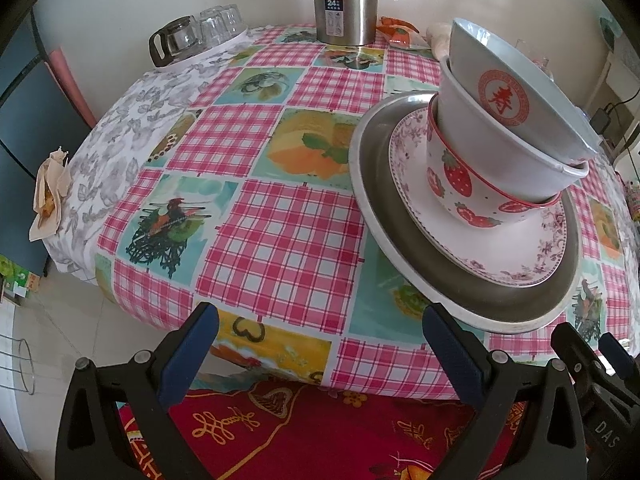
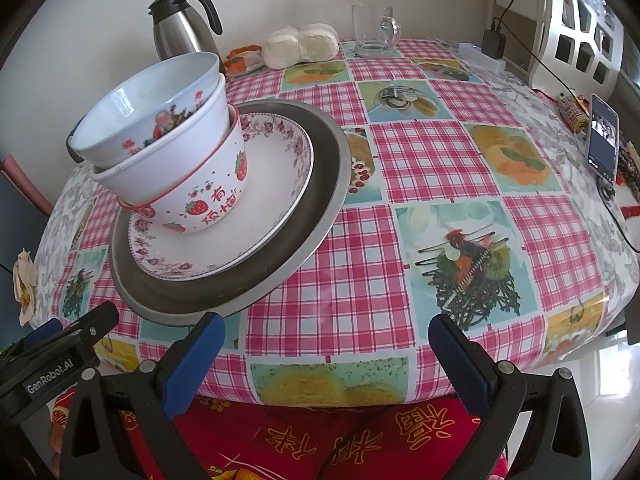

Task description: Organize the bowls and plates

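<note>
A stack stands on the checked tablecloth: a grey metal plate (image 1: 372,184) (image 2: 320,184) at the bottom, a floral plate (image 1: 520,248) (image 2: 272,184) on it, then a strawberry bowl (image 1: 460,184) (image 2: 208,200), a white bowl (image 1: 480,136) (image 2: 168,160) and a red-emblem bowl (image 1: 500,80) (image 2: 140,112) nested on top, tilted. My left gripper (image 1: 320,320) is open and empty at the table's near edge, left of the stack. My right gripper (image 2: 326,330) is open and empty, right of the stack. Each gripper's body shows in the other's view.
A steel thermos (image 1: 346,4) (image 2: 180,28) stands at the back. Glasses and a glass pot (image 1: 176,38) sit on a tray at the far left. A glass mug (image 2: 374,32), white buns (image 2: 300,46) and a phone (image 2: 602,136) lie at the back right. A red cloth (image 1: 320,432) hangs below the table edge.
</note>
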A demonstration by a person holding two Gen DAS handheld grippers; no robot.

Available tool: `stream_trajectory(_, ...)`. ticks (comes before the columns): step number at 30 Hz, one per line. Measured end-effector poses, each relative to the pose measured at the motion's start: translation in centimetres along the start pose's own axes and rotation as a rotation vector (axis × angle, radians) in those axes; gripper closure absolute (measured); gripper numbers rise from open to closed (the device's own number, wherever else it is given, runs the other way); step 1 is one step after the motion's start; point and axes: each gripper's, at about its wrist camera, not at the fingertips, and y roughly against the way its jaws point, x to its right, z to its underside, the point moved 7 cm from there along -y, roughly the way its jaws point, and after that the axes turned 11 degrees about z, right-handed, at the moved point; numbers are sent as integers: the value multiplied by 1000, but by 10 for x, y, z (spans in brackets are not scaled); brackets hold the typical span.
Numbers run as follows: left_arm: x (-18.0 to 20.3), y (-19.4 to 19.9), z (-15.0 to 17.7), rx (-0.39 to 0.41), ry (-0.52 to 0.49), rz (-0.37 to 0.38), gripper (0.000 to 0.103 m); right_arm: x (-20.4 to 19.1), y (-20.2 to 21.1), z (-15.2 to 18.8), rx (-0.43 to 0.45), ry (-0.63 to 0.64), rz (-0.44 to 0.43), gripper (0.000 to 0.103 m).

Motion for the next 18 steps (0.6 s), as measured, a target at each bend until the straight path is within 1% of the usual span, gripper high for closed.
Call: stream_trajectory(18,1,-3,1,-13,-2,10,1,1,-5,-1,-11,2,11,0)
